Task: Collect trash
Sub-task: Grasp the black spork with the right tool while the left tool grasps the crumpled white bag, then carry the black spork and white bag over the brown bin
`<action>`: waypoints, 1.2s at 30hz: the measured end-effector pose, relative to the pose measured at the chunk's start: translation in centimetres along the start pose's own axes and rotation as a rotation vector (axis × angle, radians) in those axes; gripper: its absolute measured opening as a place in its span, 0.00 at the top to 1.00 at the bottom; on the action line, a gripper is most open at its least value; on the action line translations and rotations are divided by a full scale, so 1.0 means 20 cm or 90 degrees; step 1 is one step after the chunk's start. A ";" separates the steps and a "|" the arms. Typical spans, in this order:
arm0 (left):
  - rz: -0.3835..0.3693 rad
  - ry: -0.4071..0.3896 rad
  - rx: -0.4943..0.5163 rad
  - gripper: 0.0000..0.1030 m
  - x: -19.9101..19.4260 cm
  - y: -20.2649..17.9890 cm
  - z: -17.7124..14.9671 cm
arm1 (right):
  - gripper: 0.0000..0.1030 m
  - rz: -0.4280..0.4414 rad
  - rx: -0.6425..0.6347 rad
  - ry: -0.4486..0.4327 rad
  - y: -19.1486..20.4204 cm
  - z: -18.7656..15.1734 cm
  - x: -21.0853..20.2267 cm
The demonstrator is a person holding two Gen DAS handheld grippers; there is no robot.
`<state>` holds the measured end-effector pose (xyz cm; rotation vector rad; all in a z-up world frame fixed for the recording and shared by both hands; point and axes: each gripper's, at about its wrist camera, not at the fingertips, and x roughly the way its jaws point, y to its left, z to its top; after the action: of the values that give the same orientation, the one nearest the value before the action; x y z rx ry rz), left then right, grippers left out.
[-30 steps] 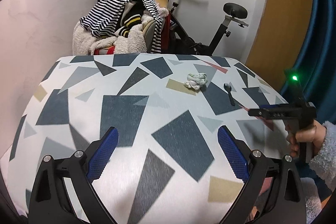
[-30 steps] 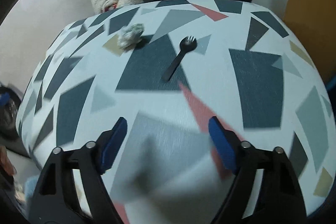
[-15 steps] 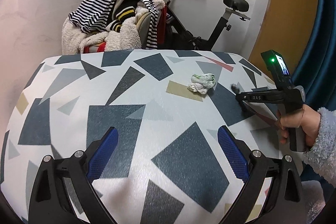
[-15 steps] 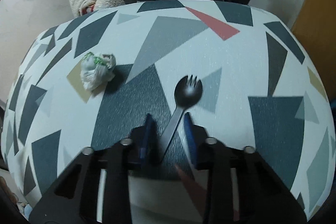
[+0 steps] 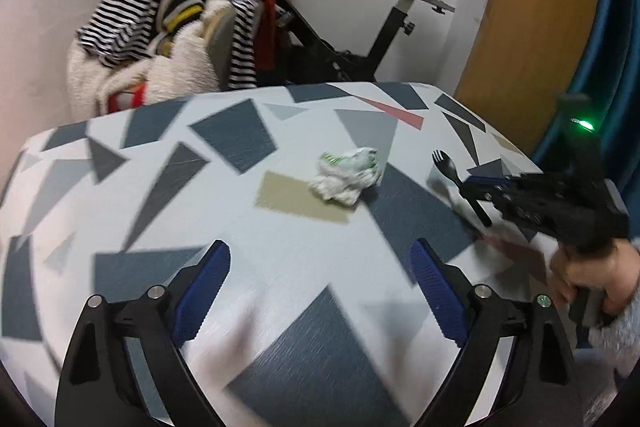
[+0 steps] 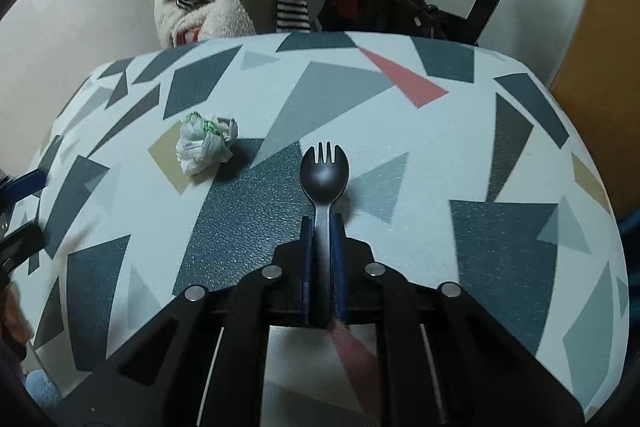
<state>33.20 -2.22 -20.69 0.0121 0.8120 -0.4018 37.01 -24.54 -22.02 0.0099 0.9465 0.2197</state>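
On the counter [image 6: 440, 155], covered with a pattern of grey, dark blue, tan and red triangles on white, lies a black plastic spork [image 6: 325, 183]. Its handle is clamped between the two blue pads of the right tool [image 6: 322, 259], which is closed tight on it, while the tined bowl sticks out past the pads and points toward the far edge. In the left wrist view the same spork [image 5: 444, 163] shows at the right side of the counter [image 5: 160, 211], with the right tool [image 5: 476, 187] gripping it from behind and the person's hand [image 5: 584, 275] in a fluffy sleeve wrapped around the grip; whether the spork touches the surface or is lifted just off it is hard to judge, since that part is blurred.

A crumpled white wrapper [image 6: 206, 143] with green print sits to the left of the spork, apart from it, partly over a tan patch. From the left side the wrapper [image 5: 348, 175] lies ahead of the left tool [image 5: 320, 291] and a little to its right. That tool hangs above the near part of the counter with its blue pads spread wide and nothing between them.

Behind the counter stands a chair [image 5: 216, 35] heaped with clothes, among them a striped shirt [image 5: 132, 11] and a fleecy cream garment. Beside it, against the white wall, is an exercise bike [image 5: 384, 27] with a black saddle.
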 end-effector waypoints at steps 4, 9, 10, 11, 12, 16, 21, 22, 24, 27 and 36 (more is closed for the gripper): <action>-0.016 0.028 -0.003 0.19 0.21 -0.06 0.12 | 0.87 0.004 0.004 -0.011 -0.04 -0.01 -0.06; -0.012 0.056 0.011 0.20 0.42 -0.13 0.22 | 0.87 0.010 0.011 -0.018 -0.08 -0.02 -0.10; -0.007 0.060 0.012 0.21 0.45 -0.13 0.23 | 0.87 0.011 0.013 -0.019 -0.09 -0.03 -0.11; -0.001 0.064 0.011 0.24 0.48 -0.14 0.24 | 0.87 0.014 0.015 -0.019 -0.09 -0.03 -0.11; 0.004 0.068 0.007 0.26 0.52 -0.13 0.26 | 0.87 0.015 0.015 -0.020 -0.10 -0.03 -0.12; 0.004 0.090 -0.004 0.43 0.59 -0.12 0.28 | 0.87 0.019 0.017 -0.025 -0.11 -0.05 -0.16; -0.011 0.087 0.004 0.44 0.50 -0.11 0.22 | 0.87 0.027 0.016 -0.029 -0.10 -0.07 -0.20; -0.014 0.085 0.003 0.44 0.47 -0.11 0.20 | 0.87 0.029 0.014 -0.031 -0.09 -0.08 -0.21; -0.023 0.080 0.004 0.44 0.37 -0.11 0.16 | 0.87 0.034 0.011 -0.035 -0.08 -0.09 -0.24; -0.032 0.069 -0.007 0.44 0.22 -0.11 0.08 | 0.87 0.041 0.009 -0.038 -0.04 -0.12 -0.29; -0.038 0.028 -0.005 0.44 -0.32 -0.19 -0.23 | 0.87 0.063 0.007 -0.051 0.09 -0.30 -0.50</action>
<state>24.64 -2.88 -18.90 -0.0110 0.8588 -0.4565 26.28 -25.15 -17.33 0.0758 0.8687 0.3036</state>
